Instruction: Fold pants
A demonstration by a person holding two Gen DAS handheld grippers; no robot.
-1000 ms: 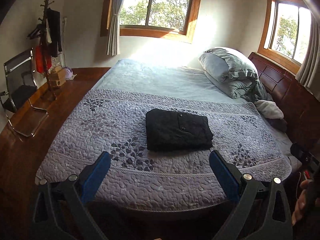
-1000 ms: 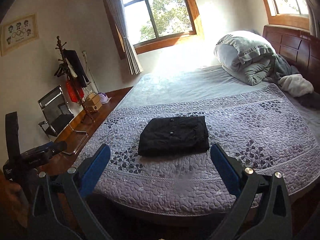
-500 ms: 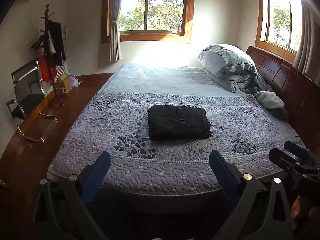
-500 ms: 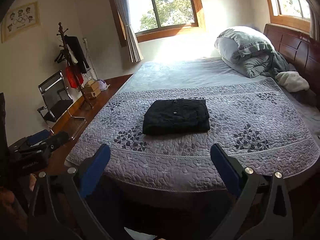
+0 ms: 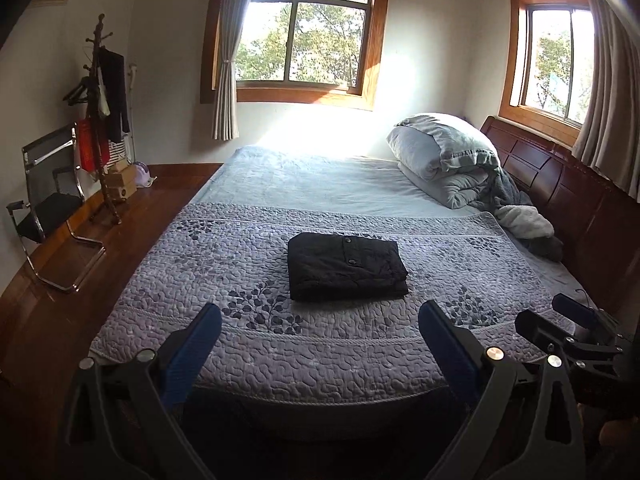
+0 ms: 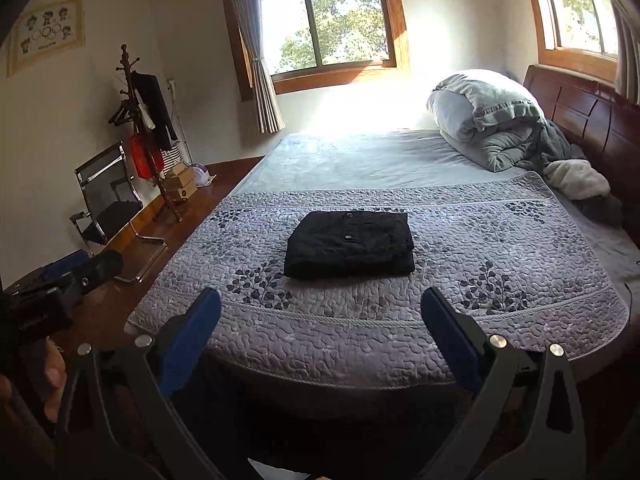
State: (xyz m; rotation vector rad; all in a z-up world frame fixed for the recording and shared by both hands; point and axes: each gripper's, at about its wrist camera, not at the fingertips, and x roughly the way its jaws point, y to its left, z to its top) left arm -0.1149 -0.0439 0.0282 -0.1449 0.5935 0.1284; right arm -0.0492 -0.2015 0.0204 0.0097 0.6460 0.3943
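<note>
Black pants — folded into a compact rectangle, two snap buttons showing on top; lying flat near the middle of the purple quilted bedspread, touched by nothing.

Left claw — blue-padded fingers spread wide, empty, held off the foot of the bed, well short of the pants.

Right claw — likewise spread wide and empty, beside the left one, which appears at the left edge of its view.

Bed: grey sheet beyond the bedspread; bundled grey duvet against the dark wooden headboard.

Left of bed: wooden floor, coat stand with hanging clothes, black chair by the wall.
</note>
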